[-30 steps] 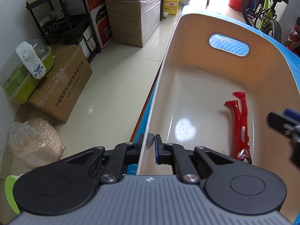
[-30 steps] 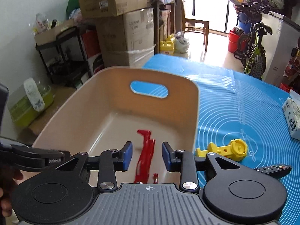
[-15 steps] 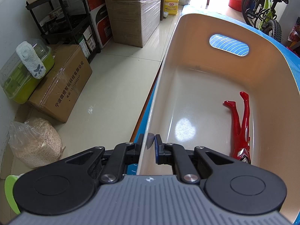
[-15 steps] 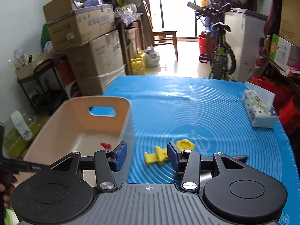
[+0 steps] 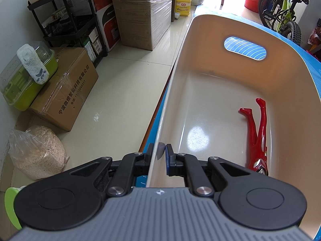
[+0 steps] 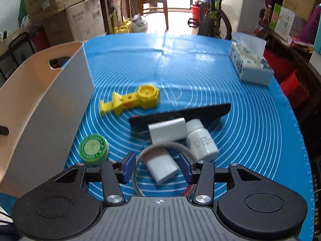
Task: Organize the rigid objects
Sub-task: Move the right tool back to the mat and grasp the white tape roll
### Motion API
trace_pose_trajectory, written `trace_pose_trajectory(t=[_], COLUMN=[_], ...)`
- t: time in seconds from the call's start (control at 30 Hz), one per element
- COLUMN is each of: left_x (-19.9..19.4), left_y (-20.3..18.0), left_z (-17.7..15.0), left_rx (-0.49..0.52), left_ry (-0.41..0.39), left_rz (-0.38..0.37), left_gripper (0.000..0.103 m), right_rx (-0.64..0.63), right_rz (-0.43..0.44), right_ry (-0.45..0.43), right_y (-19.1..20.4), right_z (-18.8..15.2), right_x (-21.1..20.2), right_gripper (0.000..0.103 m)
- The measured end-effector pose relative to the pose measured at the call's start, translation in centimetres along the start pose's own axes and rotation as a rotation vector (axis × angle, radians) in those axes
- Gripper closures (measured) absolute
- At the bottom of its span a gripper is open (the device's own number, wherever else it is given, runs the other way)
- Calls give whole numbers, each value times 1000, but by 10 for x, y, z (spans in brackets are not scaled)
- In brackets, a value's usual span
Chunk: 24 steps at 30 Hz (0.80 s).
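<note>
My left gripper [image 5: 159, 153] is shut on the left wall of the beige bin [image 5: 200, 64]; a red leg-shaped tool [image 5: 258, 136] lies on the bin's floor at the right. In the right wrist view the bin [image 6: 50, 108] stands at the left of the blue mat [image 6: 250, 130]. My right gripper [image 6: 157, 165] is open above a grey ring [image 6: 166, 145] and a small grey block [image 6: 162, 167], touching neither. Beyond lie a white pill bottle [image 6: 201, 140], a grey box [image 6: 167, 129], a black remote [image 6: 180, 113], a yellow plastic toy [image 6: 132, 99] and a green round tin [image 6: 93, 147].
A tissue box [image 6: 249, 64] sits at the mat's far right. Left of the table, on the floor, stand cardboard boxes [image 5: 66, 92], a green container [image 5: 22, 76] and a black shelf [image 5: 66, 14]. A bicycle [image 6: 212, 18] is behind the table.
My right gripper has swung from over the bin to the right and down, now over the objects on the mat, with its jaws a little wider. The left gripper has kept still on the bin wall.
</note>
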<state>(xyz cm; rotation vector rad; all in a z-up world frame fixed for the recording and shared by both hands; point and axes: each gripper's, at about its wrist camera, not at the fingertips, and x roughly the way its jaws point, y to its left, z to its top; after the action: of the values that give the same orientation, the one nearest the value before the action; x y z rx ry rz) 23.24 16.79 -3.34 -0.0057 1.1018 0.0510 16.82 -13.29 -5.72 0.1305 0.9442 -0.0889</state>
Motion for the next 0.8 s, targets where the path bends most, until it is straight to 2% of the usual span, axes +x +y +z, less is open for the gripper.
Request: trace_pose_trajectory(t=[0.23,0.57,0.7,0.8], left_x=[0,0,0,1], left_y=[0,0,0,-1], left_z=[0,0,0,0], left_rx=[0,0,0,-1], left_ry=[0,0,0,0], left_rz=[1,1,1,0], left_gripper=[90,90,90,90], right_rx=[-26,-24,-46,-64], right_rz=[30,64,66,69], right_ry=[46,40,58,57], right_y=[8,12,16,19], right_z=[-8,-19,-20,-21], right_x=[11,0,7,12], right_gripper=[44,44,55,57])
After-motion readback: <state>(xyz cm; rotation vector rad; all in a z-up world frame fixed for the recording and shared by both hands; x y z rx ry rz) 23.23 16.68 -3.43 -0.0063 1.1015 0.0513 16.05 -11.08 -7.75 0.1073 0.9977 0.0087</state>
